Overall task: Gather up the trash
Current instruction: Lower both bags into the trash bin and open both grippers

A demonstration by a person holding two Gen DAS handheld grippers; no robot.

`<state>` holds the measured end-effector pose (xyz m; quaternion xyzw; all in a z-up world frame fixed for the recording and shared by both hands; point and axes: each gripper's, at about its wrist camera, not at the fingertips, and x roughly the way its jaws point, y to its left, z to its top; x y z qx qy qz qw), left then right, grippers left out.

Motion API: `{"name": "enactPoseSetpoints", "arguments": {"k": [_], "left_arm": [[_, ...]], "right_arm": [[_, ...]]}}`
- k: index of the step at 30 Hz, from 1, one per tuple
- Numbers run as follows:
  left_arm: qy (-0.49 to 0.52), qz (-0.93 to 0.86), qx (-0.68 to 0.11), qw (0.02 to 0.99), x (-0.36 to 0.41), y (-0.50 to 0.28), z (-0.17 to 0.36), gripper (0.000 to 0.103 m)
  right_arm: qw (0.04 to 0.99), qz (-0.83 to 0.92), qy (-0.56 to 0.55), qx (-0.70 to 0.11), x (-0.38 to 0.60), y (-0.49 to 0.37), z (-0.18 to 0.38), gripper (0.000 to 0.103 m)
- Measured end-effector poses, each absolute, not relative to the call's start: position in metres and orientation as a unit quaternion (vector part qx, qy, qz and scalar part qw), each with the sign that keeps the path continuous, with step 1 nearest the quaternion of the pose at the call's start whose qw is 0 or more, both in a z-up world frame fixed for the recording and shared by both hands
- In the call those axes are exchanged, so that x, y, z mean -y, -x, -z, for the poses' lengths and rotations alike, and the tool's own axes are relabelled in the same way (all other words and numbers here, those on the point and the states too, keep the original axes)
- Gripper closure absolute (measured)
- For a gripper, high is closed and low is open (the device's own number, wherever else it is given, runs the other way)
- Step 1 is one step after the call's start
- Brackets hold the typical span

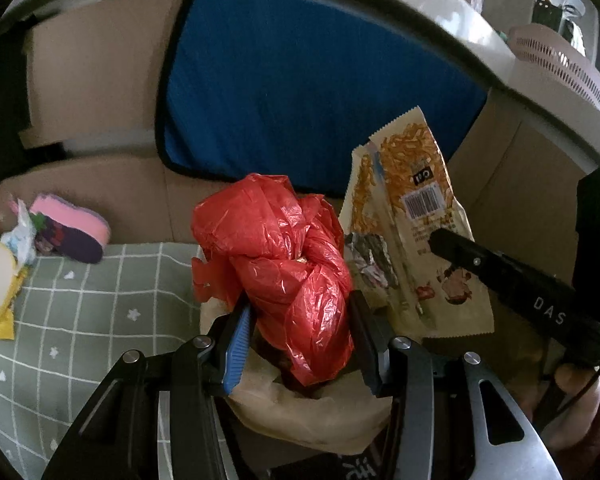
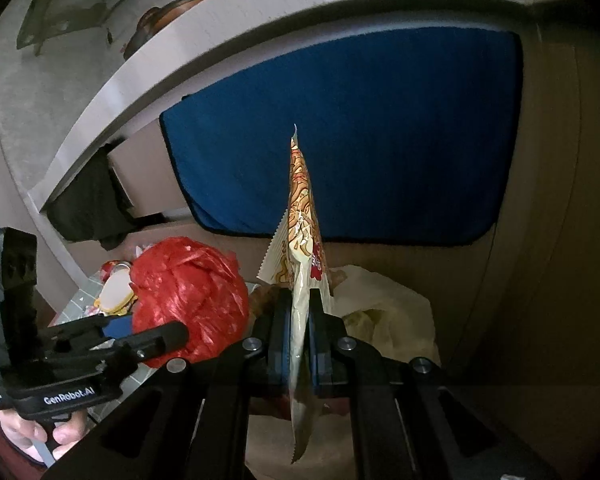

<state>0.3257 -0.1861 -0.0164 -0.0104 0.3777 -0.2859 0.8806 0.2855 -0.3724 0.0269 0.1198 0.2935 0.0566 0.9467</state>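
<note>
1. Fingers [image 1: 236,340] of my left gripper [image 1: 300,336] clamp the crumpled red plastic bag [image 1: 284,272], which bulges upward above the beige bag [image 1: 308,412].
2. Just right of it, my right gripper [image 2: 300,316] pinches the snack wrapper [image 2: 302,240] edge-on; its long axis stands upright, torn end up.
3. At far left, I see a pink sponge [image 1: 76,232] on the green checked cloth [image 1: 100,312].

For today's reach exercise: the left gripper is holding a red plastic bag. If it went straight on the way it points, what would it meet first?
Probably the blue cloth hanging on the brown surface behind; nothing else shows directly beyond the red plastic bag held in the left gripper. Depth is unclear in the fisheye view.
</note>
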Motion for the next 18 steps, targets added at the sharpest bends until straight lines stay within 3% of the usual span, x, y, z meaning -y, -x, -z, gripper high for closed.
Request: {"name": "enactPoseSetpoints", "arguments": {"k": [10, 18], "left_arm": [[0.033, 0.304, -0.462, 0.832, 0.201, -0.366, 0.077, 0.055], [0.058, 0.325, -0.453, 0.828, 0.191, -0.376, 0.076, 0.051]], "right_arm": [[0.923, -0.054, -0.149, -0.35, 0.385, -0.313, 0.026, 0.096], [0.899, -0.05, -0.159, -0.404, 0.389, -0.335, 0.068, 0.096]]}}
